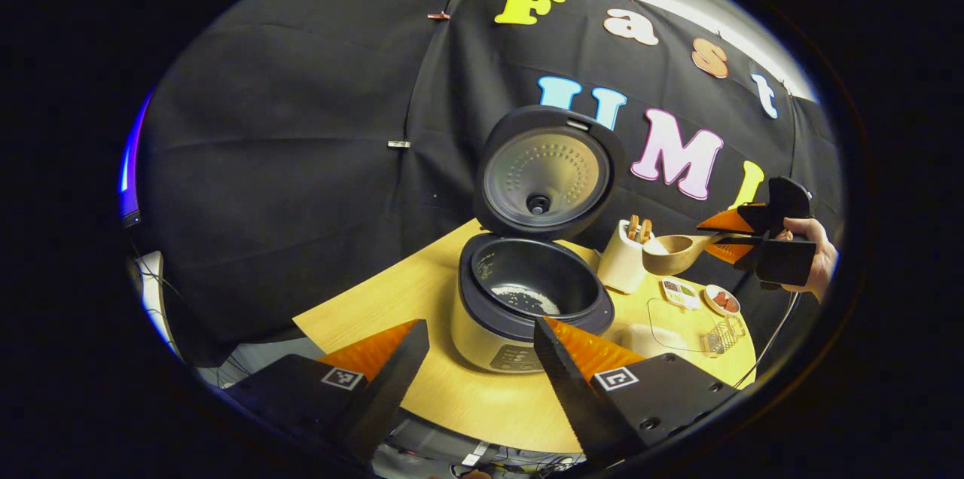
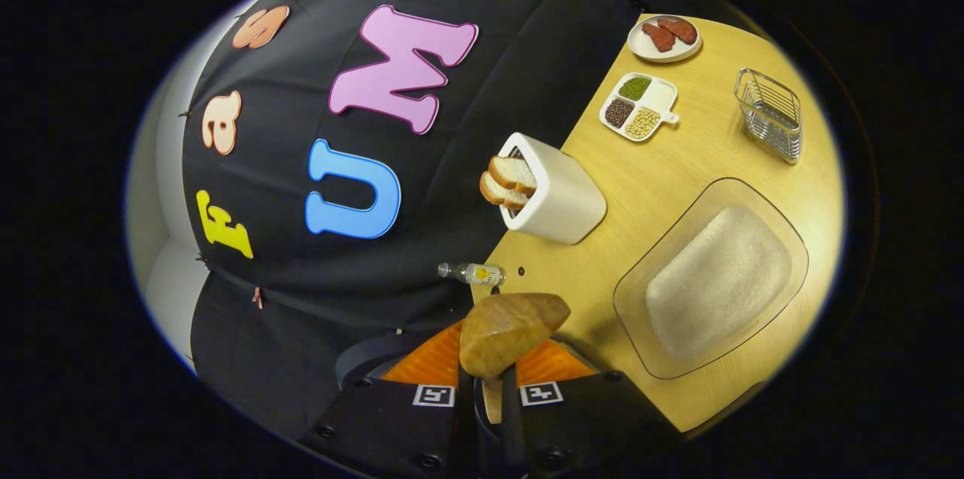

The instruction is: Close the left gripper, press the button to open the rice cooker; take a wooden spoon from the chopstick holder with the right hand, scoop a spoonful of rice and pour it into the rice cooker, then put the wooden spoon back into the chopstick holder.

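Left gripper view shows the wooden spoon in the air with its bowl just beside the top of the white holder, its handle running level toward the right gripper, whose two fingers are pinched on the handle end. The spoon's long axis therefore lies sideways across the holder's mouth, not upright over it. To my eye the next move turns on that: the spoon would have to tip toward vertical to drop in.

The rice cooker stands just beside the holder, lid up, a little rice lying in its pot.

In the right gripper view the spoon bowl sits straight ahead of the fingers, the holder beyond it with wooden pieces sticking out, and the clear tray of rice off to one side.

The left gripper hangs in front of the cooker, fingers spread and empty; the right gripper is plainly the nearer one to the holder.
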